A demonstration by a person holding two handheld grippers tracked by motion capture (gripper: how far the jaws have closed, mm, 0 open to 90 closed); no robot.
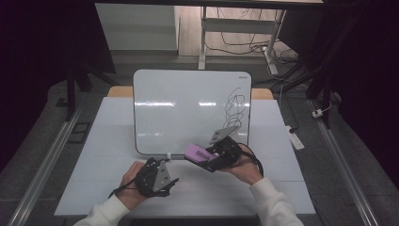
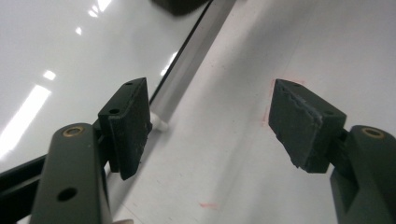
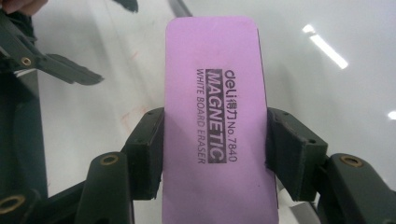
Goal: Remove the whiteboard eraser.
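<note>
A purple magnetic whiteboard eraser (image 3: 215, 93) sits between the pads of my right gripper (image 3: 215, 154), which is shut on its long sides. From above, the eraser (image 1: 197, 153) and right gripper (image 1: 208, 157) hover over the lower right corner of the whiteboard (image 1: 188, 108). A black scribble (image 1: 235, 106) marks the board's right side. My left gripper (image 1: 167, 169) is over the table just in front of the board's lower edge. Its jaws (image 2: 210, 121) stand open with nothing between them.
The whiteboard (image 2: 70, 56) lies on a white table (image 1: 108, 155), with its dark frame edge (image 2: 187, 60) running past my left jaw. A small white piece (image 2: 159, 123) lies at that edge. Cables and table legs (image 1: 244, 42) are on the floor beyond.
</note>
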